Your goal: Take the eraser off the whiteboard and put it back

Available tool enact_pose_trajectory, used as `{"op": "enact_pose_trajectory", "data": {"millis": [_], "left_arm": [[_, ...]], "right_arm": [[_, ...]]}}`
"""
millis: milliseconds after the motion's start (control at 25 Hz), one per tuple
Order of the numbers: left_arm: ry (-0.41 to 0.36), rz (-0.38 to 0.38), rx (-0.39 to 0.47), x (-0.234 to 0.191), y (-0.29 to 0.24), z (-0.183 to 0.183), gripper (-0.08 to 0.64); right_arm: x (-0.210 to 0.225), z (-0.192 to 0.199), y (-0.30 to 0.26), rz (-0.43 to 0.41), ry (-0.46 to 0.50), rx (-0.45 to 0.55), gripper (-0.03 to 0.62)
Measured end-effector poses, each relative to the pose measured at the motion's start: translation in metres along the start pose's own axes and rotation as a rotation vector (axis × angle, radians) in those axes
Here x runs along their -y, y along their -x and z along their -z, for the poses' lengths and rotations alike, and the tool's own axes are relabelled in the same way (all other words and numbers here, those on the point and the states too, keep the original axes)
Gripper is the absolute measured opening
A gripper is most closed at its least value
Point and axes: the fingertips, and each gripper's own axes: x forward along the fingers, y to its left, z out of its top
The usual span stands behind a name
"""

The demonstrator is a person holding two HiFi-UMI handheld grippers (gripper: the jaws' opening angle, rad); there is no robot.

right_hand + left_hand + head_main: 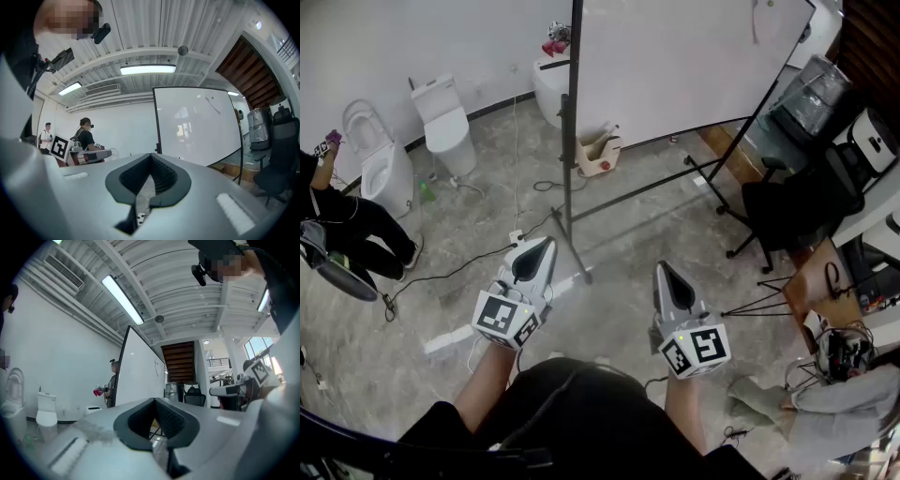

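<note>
Fingers pressed together, empty, on left gripper (pixel 546 246) and right gripper (pixel 664 272), both well short of the whiteboard (pixel 675 66).
Board's face lies ahead and rightward, broad-on to the right gripper, near edge-on to the left, so the right looks handier. No eraser shows on it from here. Its stand foot (pixel 579 267) and an office chair (pixel 783 211) narrow the approach.

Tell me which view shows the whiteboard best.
The right gripper view: the whiteboard faces it, nearly whole. The head view sees it steeply from above, top cropped; the left gripper view catches it at a sharp slant.
</note>
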Motion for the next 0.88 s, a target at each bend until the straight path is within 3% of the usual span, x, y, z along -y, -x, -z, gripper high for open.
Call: {"op": "enact_pose_trajectory", "data": {"millis": [880], "left_arm": [[-0.017,-0.002,-0.004,0.007,-0.008,0.003,0.003]], "right_arm": [[0.010,0.003,0.004,-0.024,-0.014,0.004,0.009]]}}
